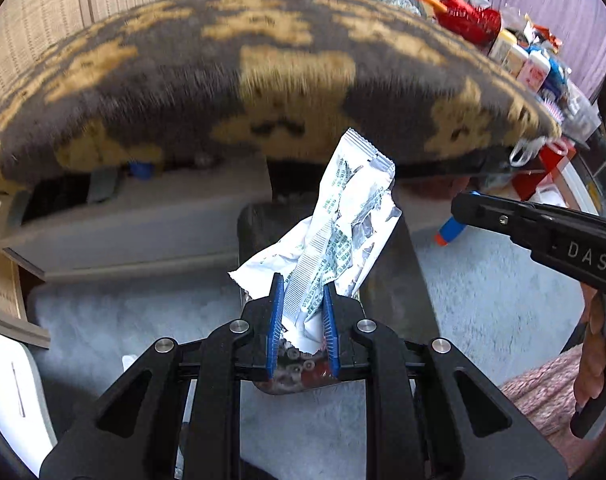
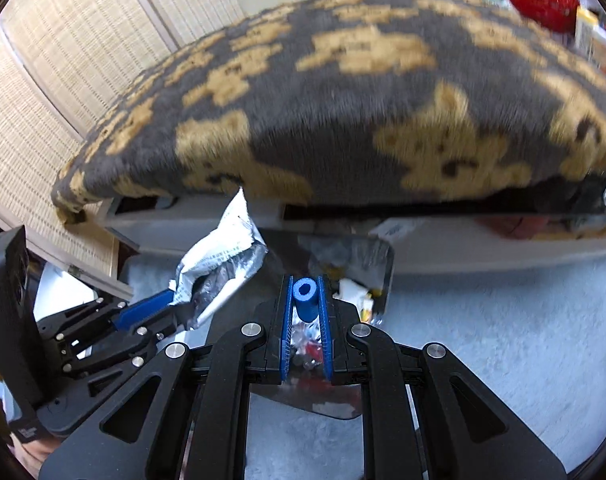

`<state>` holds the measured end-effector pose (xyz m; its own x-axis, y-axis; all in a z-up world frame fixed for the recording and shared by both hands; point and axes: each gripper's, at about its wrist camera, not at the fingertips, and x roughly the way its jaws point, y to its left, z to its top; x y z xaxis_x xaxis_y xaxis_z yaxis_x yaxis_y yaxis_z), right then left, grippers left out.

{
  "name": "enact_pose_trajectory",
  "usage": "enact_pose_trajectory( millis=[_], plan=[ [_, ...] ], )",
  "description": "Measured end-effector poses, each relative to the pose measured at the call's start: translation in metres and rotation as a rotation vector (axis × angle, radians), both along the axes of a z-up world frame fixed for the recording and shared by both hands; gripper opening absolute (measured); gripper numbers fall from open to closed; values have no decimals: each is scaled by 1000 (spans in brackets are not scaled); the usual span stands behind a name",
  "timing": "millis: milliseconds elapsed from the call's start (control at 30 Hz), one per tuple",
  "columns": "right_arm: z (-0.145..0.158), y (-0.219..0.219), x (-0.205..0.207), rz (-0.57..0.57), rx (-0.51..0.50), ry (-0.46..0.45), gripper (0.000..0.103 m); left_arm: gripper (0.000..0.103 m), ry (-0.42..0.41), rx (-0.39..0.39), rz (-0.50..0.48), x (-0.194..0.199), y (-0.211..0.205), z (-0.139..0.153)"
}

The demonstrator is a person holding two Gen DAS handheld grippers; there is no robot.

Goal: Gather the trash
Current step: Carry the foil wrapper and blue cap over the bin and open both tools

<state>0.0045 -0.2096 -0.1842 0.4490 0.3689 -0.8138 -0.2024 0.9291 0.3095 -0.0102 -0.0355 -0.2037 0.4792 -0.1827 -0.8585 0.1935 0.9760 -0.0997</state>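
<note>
My left gripper point(image 1: 302, 292) is shut on a crumpled white and silver wrapper with green print point(image 1: 343, 224), held above a dark trash bin point(image 1: 399, 264). The wrapper point(image 2: 219, 264) and left gripper point(image 2: 165, 300) also show in the right wrist view at the left. My right gripper point(image 2: 305, 286) is shut on a small blue foam tube point(image 2: 305, 298), held over the open bin point(image 2: 379, 276), which holds assorted trash. The right gripper's black body point(image 1: 543, 232) enters the left wrist view from the right.
A grey and tan patterned cushion point(image 1: 231, 80) point(image 2: 343, 96) fills the upper half of both views. Below it is a low grey drawer unit point(image 1: 135, 220). A pale blue-grey carpet point(image 2: 483, 340) covers the floor. Cluttered items including a red bag point(image 1: 467, 16) sit at the right. A woven screen point(image 2: 63, 80) is at the left.
</note>
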Motion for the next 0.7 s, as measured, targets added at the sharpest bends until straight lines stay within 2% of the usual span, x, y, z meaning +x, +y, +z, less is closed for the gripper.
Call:
enact_pose_trajectory(
  millis=[267, 500, 700],
  plan=[
    [-44, 9, 7, 3, -31, 67, 14, 18, 99, -22, -11, 8, -5, -38],
    [-51, 13, 13, -1, -42, 85, 15, 19, 126, -17, -25, 14, -11, -49],
    [-56, 9, 20, -19, -42, 107, 19, 27, 124, 1, -37, 14, -12, -50]
  ],
)
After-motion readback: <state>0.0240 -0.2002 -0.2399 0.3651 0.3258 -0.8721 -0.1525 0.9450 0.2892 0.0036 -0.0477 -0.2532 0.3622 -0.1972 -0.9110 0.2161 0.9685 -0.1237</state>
